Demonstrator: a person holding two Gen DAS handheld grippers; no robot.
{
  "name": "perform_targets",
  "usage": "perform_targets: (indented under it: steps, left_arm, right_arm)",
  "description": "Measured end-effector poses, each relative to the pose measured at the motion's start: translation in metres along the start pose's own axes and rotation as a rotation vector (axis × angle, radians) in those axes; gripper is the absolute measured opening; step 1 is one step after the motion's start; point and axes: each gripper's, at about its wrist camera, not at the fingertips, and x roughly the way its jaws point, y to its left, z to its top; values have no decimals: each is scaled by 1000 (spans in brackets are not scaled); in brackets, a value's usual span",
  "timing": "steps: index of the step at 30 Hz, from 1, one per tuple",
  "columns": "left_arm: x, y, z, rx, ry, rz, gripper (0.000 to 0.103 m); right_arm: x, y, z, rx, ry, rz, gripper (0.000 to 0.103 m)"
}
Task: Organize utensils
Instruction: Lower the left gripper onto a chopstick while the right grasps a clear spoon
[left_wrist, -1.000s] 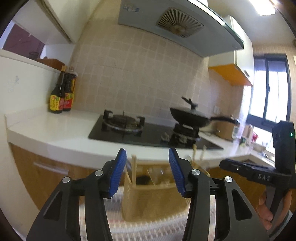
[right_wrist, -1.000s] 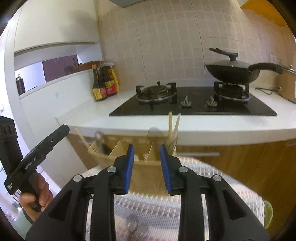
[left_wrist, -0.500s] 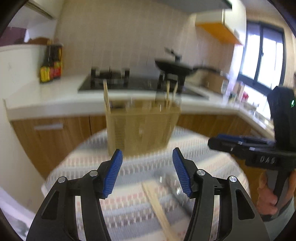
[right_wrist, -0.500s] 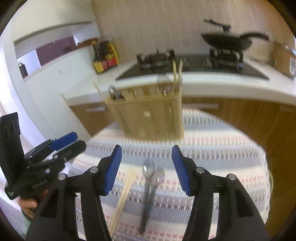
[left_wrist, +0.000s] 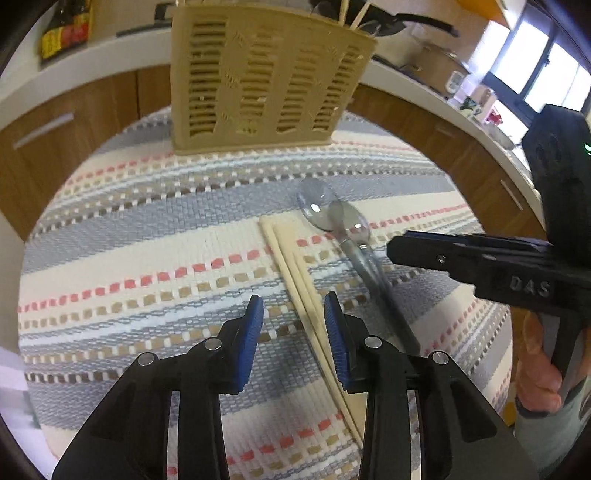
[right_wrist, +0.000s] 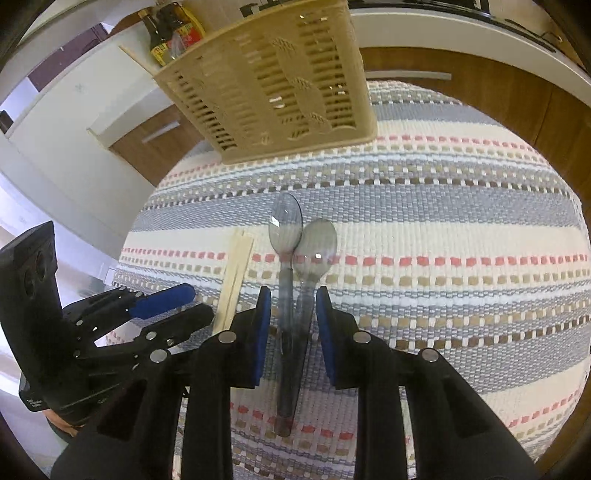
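Observation:
A pair of pale wooden chopsticks (left_wrist: 284, 254) lies on the striped cloth, its near part running between the blue pads of my left gripper (left_wrist: 293, 308). The jaws are closing, with a gap still showing on the left side. Two clear plastic spoons (right_wrist: 286, 225) (right_wrist: 317, 245) lie side by side to the right of the chopsticks (right_wrist: 234, 269). Their handles pass between the pads of my right gripper (right_wrist: 293, 299), whose jaws are closing without touching them. A beige slotted utensil holder (left_wrist: 266, 74) stands at the far edge of the table with sticks in it.
A round table carries the striped woven cloth (left_wrist: 147, 229). Wooden cabinets and a white counter curve behind it, with sauce bottles (right_wrist: 173, 33) at the back left. Each gripper shows in the other's view: the right gripper (left_wrist: 397, 249), the left gripper (right_wrist: 197, 302).
Both grippers dropped and tipped down from the kitchen counter toward the table. Their jaws widened, then narrowed. The chopsticks and spoon handles now sit between the pads.

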Motion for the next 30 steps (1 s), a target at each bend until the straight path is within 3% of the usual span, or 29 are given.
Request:
perform_targets:
  steps: [6, 9, 11, 12, 13, 17, 24, 30]
  left_arm:
    - [13, -7, 10, 9, 34, 54, 30]
    - [18, -21, 12, 60, 48, 104, 29]
    - [20, -28, 11, 100, 50, 147, 23]
    - [20, -27, 11, 97, 57, 127, 14]
    - [19, -26, 12, 88, 60, 115, 12]
    - [10, -10, 8, 49, 59, 90, 12]
    - [-5, 9, 0, 19, 65, 110, 11]
    - [-17, 34, 0, -62, 61, 15, 2]
  right_arm:
    - [3, -2, 0, 3, 3, -1, 22]
    - [5, -5, 1, 19, 7, 4, 22]
    - [4, -8, 1, 28, 6, 5, 22]
    - [3, -9, 0, 30, 4, 10, 22]
    - [1, -10, 1, 30, 3, 14, 22]
    - [-2, -10, 1, 20, 2, 16, 22]
    - [2, -8, 4, 27, 18, 33, 22]
    - [11, 0, 10, 19, 52, 49, 22]
